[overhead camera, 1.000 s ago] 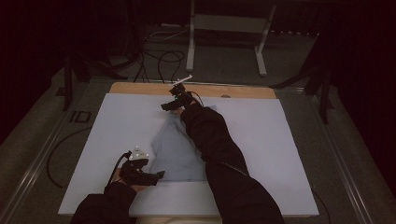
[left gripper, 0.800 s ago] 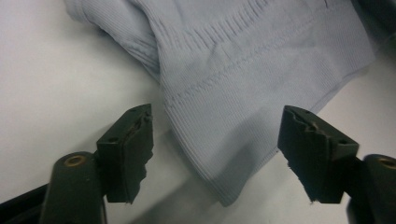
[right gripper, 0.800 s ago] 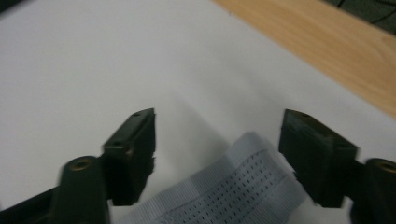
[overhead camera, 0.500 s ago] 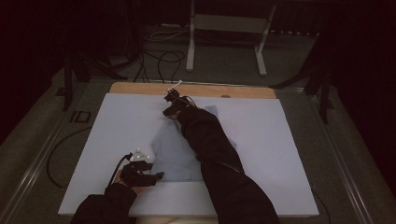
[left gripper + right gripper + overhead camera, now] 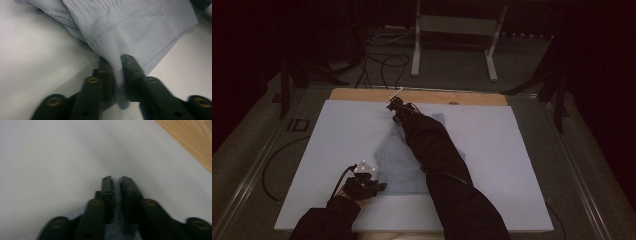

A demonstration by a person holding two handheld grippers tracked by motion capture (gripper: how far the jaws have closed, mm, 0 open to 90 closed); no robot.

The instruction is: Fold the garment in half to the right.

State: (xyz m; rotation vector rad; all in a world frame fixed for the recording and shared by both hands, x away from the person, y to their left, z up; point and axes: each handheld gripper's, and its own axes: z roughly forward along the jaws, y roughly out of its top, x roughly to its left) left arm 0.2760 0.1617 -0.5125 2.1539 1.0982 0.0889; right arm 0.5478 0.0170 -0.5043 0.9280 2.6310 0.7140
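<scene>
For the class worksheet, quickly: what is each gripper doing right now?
Left gripper: jaws have just closed, shut on the near edge of the light blue garment.
Right gripper: jaws have just closed, shut on the garment's far corner.

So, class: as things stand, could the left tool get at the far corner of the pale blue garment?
Probably not. The left tool is shut on the pale blue garment at its near edge, and the right tool already grips the far corner, its arm lying across the cloth.

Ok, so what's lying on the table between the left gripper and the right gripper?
In the high view, the pale blue garment spans the stretch from the left gripper to the right gripper, with the person's dark right sleeve lying over it.
</scene>
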